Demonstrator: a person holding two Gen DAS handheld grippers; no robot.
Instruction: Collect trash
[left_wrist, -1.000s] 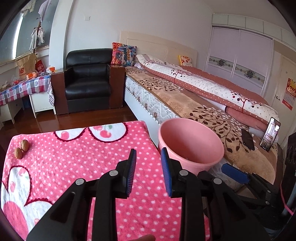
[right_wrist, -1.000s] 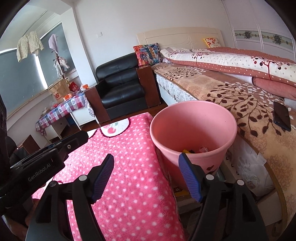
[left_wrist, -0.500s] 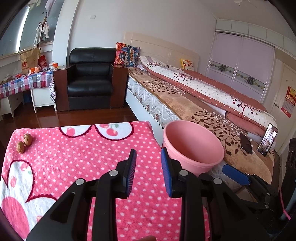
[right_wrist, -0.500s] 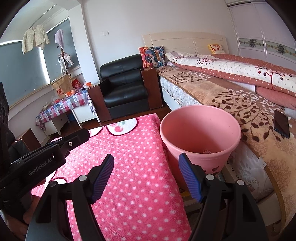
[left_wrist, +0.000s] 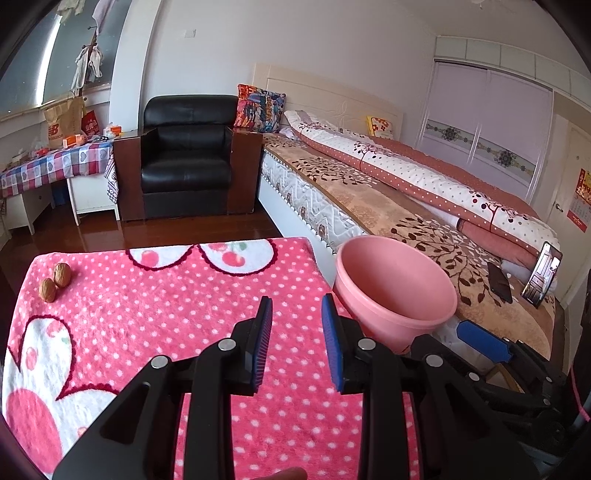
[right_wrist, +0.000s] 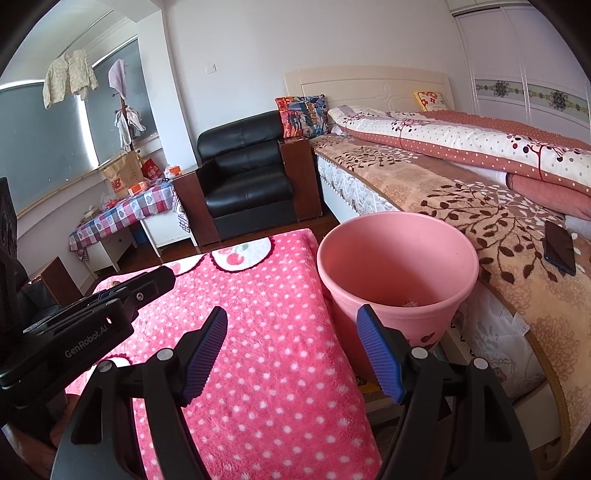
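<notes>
Holding one gripper in each hand, you kept both over the counter (left_wrist: 155, 332), which was covered by a pink cloth with white dots. Your left gripper (left_wrist: 296, 345) had its two blue pads apart, with nothing between them, only the pink cloth showing in the gap. Your right gripper (right_wrist: 291, 354) was spread wider, and nothing sat between its pads either. It hung over the right edge of the counter, near the bin.

The pink bin (right_wrist: 397, 269) stood just beside the counter, between the counter and the bed (right_wrist: 461, 192). Small bits of trash (right_wrist: 410, 303) lay deep inside it, too small to tell what they were.

Two walnuts (left_wrist: 54, 280) lay side by side, touching, at the far left corner of the counter, well apart from your left gripper. From the right view they were almost hidden behind your left gripper's black body.

A dark phone (right_wrist: 559, 247) lay flat on the bed cover. Another phone (left_wrist: 541, 275) stood propped up on the bed, with its screen lit. A black armchair (left_wrist: 186, 155) sat at the far wall next to the bed, and a small table with a checked cloth (left_wrist: 55, 166) stood left of it.
</notes>
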